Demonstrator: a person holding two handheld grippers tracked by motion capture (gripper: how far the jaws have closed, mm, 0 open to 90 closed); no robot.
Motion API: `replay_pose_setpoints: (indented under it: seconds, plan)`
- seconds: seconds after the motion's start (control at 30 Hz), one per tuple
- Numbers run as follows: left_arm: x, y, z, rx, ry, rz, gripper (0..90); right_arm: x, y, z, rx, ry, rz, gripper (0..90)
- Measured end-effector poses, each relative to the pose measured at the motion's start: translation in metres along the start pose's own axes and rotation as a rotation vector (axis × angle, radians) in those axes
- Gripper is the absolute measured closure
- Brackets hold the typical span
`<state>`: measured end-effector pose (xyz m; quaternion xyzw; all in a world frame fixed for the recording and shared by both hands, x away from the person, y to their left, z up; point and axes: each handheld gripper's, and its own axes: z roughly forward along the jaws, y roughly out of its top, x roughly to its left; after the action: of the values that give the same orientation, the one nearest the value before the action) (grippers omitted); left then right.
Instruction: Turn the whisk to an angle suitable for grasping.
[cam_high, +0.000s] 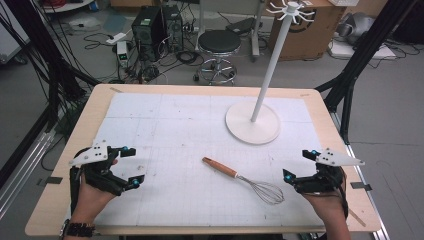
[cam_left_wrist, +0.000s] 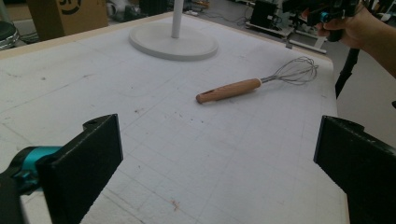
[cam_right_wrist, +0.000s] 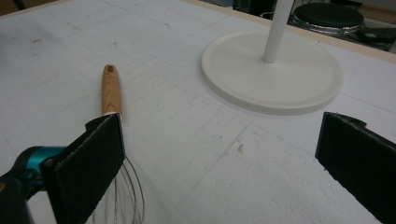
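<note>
A whisk (cam_high: 245, 180) with a wooden handle (cam_left_wrist: 229, 90) and a wire head (cam_left_wrist: 295, 71) lies flat on the white mat, a little right of the table's middle. My left gripper (cam_high: 129, 166) rests at the mat's left edge, open, with nothing between its jaws (cam_left_wrist: 215, 168). At the right edge my right gripper (cam_high: 301, 165) is open too, and the whisk's wire head sits just left of it. In the right gripper view the wooden handle (cam_right_wrist: 111, 89) points away behind the left jaw, and the space between the jaws (cam_right_wrist: 219, 163) holds only mat.
A white stand with a round base (cam_high: 252, 122) and a tall pole (cam_high: 272, 62) topped by hooks stands at the back right of the mat. The wooden table edge (cam_high: 205, 90) frames the mat. A stool (cam_high: 219, 45), boxes and cables are on the floor beyond.
</note>
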<state>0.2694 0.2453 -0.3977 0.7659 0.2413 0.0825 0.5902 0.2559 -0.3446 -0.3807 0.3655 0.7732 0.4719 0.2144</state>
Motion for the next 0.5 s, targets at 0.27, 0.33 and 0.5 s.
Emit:
replay_pose_setpoints:
  seconds: [0.27, 0.33, 0.5]
  plan:
    - [0.000, 0.002, 0.000, -0.003, 0.000, 0.001, 1.7, 0.007, 0.020, 0.014, 0.020, 0.037, -0.031, 0.3]
    - [-0.001, 0.002, 0.000, -0.003, -0.002, 0.003, 1.7, 0.009, 0.027, 0.019, 0.041, 0.045, -0.042, 0.3]
    - [0.000, 0.002, 0.001, -0.003, -0.008, 0.002, 1.7, 0.015, 0.041, 0.031, 0.089, 0.063, -0.090, 0.3]
